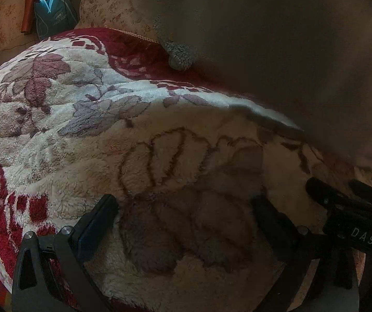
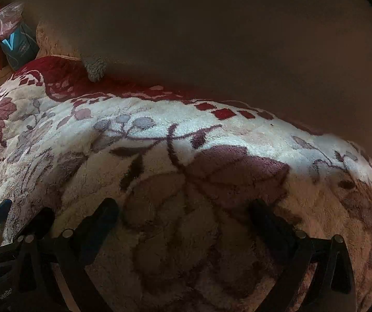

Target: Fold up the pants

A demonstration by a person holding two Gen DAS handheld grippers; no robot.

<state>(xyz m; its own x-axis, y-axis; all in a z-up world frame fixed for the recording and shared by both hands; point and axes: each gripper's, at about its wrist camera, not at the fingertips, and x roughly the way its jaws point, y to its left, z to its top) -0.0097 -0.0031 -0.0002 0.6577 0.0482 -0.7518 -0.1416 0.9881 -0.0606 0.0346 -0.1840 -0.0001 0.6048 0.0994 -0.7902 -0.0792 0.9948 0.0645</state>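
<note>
Pants (image 2: pixel 224 39): brown cloth draped over the blanket's (image 2: pixel 160 135) far edge. Left gripper (image 1: pixel 186 208) and right gripper (image 2: pixel 184 210) hover above the blanket, jaws wide, empty. Step: pre-grasp; next, probably reach and pinch the hem.

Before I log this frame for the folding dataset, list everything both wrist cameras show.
Pants: one, brown, blurred, filling the upper right of both views, grey fleecy lining at the edge.
Blanket: one, cream with red border and floral pattern, underneath.
Pillow: one, beige floral, far left.
Bag: one, teal, beside the pillow.
Plastic bag: one, clear pinkish, above the bag.
Left gripper: black, open, empty.
Right gripper: black, open, empty.
</note>
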